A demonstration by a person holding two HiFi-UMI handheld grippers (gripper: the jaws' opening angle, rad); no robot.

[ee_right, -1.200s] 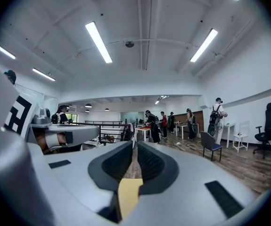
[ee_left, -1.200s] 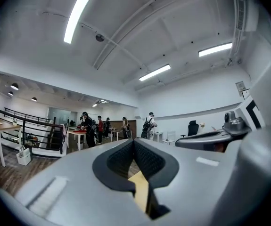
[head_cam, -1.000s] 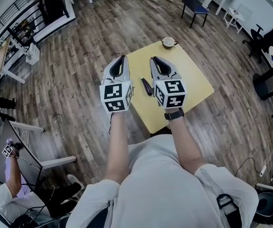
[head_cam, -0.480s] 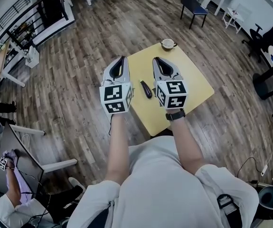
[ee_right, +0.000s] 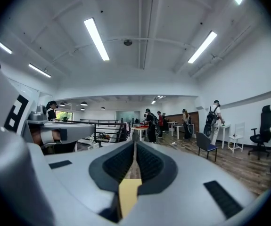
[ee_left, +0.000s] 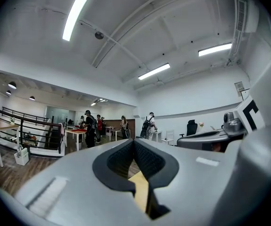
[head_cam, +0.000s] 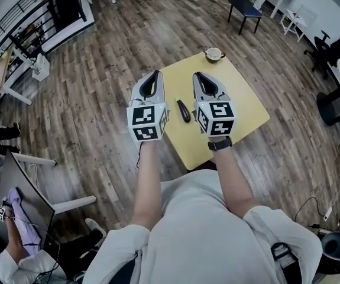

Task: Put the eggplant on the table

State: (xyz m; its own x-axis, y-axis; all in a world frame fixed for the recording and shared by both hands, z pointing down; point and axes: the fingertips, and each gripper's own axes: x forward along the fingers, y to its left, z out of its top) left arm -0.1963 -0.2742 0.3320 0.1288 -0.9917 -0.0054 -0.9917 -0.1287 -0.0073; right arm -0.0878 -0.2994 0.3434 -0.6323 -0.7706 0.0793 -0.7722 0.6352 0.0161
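A small, dark purple, slender eggplant [head_cam: 183, 110] lies on the square yellow-topped counter [head_cam: 240, 99], in the gap between the two hand-held grippers as seen from the head view. The left gripper [head_cam: 155, 76] and the right gripper [head_cam: 198, 77] are both closed with nothing between the jaws. Each gripper's own view shows the dark ribbed pads meeting at the tip, with only a sliver of yellow counter visible below them. The eggplant's long axis runs away from the person, roughly parallel to both grippers and canted slightly to the left at its far end. It sits about midway between them, so neither hand is clearly nearer. Both grippers point level over the counter's near half, with the eggplant beside and below them rather than ahead of the jaws. By the look of it the eggplant is already where the task wants it, and any further grasp would call for a gripper to open, tip down and swing inward. A pale round cup [head_cam: 214, 54] stands well apart at the counter's far edge. Neither gripper view shows the eggplant, and the steep overhead angle leaves the grippers' height above the counter unclear.
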